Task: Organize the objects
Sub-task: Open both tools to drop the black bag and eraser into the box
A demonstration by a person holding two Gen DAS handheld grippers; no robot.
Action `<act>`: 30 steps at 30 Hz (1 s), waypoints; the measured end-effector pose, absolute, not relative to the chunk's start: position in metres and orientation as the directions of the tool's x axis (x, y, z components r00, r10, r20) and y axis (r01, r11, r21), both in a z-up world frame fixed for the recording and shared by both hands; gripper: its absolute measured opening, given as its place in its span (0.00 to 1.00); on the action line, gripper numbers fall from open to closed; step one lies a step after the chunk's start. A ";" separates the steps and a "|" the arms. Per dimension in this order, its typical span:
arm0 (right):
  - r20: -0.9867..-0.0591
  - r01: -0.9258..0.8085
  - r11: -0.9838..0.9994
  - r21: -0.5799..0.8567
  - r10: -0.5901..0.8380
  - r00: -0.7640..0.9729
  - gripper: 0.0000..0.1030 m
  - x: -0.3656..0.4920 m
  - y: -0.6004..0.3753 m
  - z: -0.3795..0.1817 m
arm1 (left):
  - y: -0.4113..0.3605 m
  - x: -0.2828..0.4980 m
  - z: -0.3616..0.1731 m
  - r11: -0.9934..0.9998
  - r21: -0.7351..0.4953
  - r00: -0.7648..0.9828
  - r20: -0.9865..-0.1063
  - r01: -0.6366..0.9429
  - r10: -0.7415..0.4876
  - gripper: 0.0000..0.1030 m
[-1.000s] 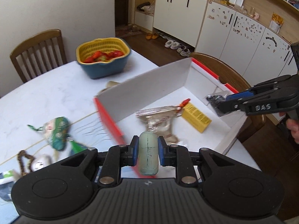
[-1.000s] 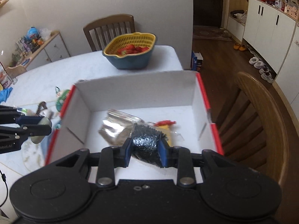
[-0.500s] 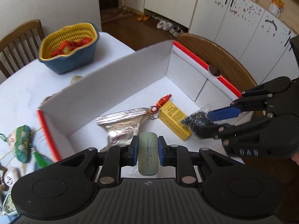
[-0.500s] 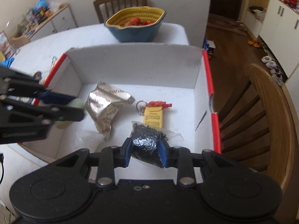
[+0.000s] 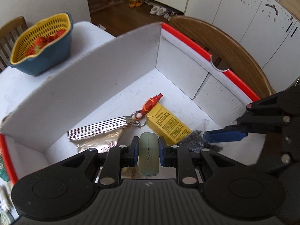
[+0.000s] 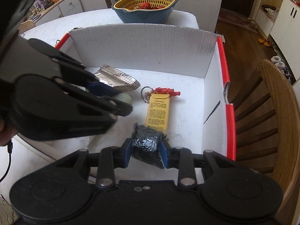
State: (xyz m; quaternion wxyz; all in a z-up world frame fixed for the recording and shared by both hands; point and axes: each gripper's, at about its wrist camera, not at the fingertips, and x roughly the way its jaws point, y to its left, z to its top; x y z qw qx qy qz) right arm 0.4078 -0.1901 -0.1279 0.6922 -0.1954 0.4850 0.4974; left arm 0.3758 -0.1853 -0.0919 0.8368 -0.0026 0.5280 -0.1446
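Pale-green oval stone [image 5: 149,154] clamped in left gripper [image 5: 149,151], now inside white cardboard box [image 5: 105,71], over floor at 6 o'clock of foil pouch [image 5: 97,133]. Right gripper [image 6: 146,147] grips black bead bag [image 6: 147,144], lowered beside yellow carton [image 6: 158,111]. Both drops look imminent.

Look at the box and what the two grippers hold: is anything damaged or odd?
The pale green piece clamped in the left gripper shows a dark crack along its length with a short cross crack. The beads bag in the right gripper looks intact, and nothing has spilled in the box.
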 end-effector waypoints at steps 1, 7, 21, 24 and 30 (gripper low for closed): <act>-0.866 -0.878 0.428 0.214 0.499 0.032 0.29 0.408 -0.190 -0.128 | -0.186 0.378 -0.095 0.958 -0.159 0.390 -0.888 0.239 -0.244 0.20; -0.871 -0.870 0.441 0.222 0.491 0.027 0.32 0.411 -0.192 -0.130 | -0.187 0.388 -0.114 0.958 -0.164 0.316 -0.919 0.234 -0.235 0.20; -0.869 -0.845 0.470 0.253 0.494 0.014 0.42 0.415 -0.201 -0.128 | -0.186 0.394 -0.119 0.954 -0.199 0.263 -0.930 0.224 -0.256 0.28; -0.864 -0.845 0.468 0.259 0.503 0.014 0.46 0.413 -0.204 -0.124 | -0.181 0.389 -0.113 0.954 -0.207 0.283 -0.922 0.217 -0.265 0.37; -0.853 -0.840 0.478 0.256 0.521 0.036 0.54 0.409 -0.211 -0.112 | -0.171 0.372 -0.091 0.954 -0.209 0.346 -0.897 0.213 -0.274 0.47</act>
